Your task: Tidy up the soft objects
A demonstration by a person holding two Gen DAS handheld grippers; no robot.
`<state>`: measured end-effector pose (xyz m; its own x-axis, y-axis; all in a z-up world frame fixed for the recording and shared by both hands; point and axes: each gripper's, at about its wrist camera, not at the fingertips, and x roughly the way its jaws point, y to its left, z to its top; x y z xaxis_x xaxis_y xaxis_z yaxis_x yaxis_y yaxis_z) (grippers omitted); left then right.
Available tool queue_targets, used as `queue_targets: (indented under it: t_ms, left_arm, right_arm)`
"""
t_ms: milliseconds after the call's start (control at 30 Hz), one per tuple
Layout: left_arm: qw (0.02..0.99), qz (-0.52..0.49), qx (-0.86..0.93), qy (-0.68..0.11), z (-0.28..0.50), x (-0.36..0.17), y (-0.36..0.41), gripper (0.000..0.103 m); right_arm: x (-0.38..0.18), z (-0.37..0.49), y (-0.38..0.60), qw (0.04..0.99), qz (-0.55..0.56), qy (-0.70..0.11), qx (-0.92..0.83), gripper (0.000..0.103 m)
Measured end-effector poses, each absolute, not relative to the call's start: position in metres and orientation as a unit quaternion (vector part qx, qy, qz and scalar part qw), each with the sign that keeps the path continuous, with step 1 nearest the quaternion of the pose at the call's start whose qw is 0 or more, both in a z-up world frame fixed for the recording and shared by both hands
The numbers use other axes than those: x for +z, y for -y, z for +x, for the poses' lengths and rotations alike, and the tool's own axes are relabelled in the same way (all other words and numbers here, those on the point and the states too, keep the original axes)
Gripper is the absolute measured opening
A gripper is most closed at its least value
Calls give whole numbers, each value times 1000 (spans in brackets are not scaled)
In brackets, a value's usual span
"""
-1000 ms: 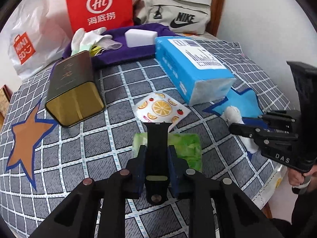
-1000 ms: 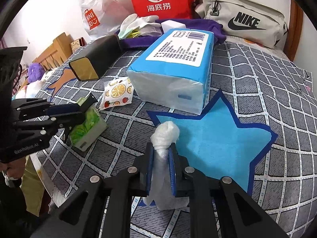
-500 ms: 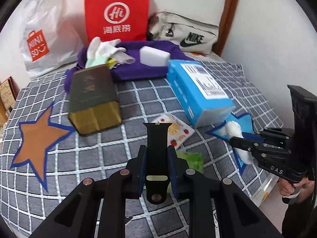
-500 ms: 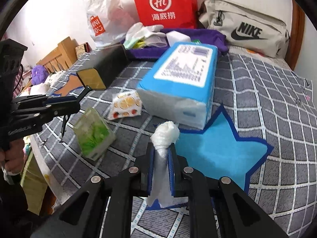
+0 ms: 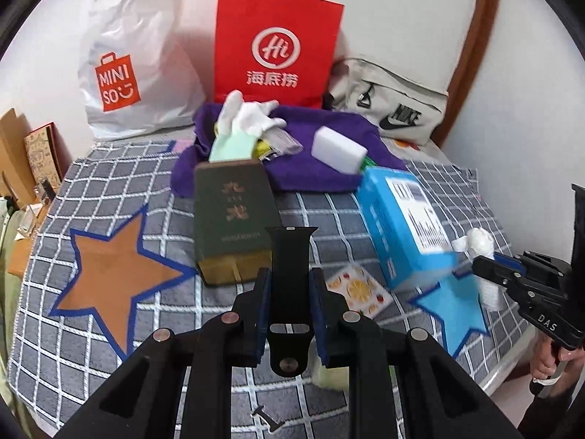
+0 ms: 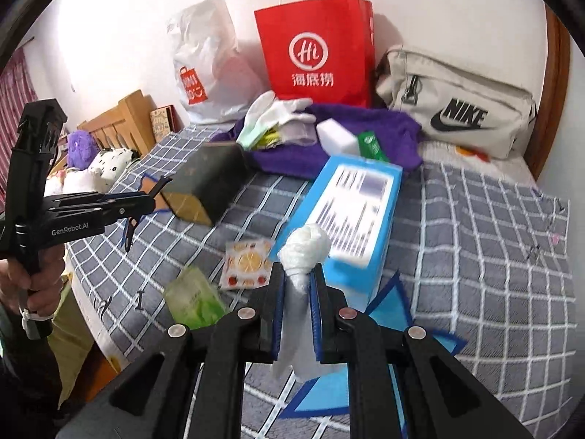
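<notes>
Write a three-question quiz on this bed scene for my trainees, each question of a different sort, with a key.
1. True or false: the left tool grips a black rubber watch strap.
2. What does the right tool hold? A) white knotted plastic bag B) white foam block C) green tissue packet
3. Fill in: the white fabric gloves lie on the ____ towel.

Key: 1 true; 2 A; 3 purple.

A white wall (image 6: 438, 7) backs the bed's grey checked blanket (image 6: 493, 226).
</notes>
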<state>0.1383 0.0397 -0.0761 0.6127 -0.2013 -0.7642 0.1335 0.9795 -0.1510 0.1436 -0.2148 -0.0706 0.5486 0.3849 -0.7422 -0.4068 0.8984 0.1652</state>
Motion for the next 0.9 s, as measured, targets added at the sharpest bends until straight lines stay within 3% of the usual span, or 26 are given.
queue_targets:
  t_ms: [900]
  left_arm:
    - [915,-46,-56,-398,228,-18,-55,20]
  right_arm:
    - [-32,256,209,891,-6,-399,216,13]
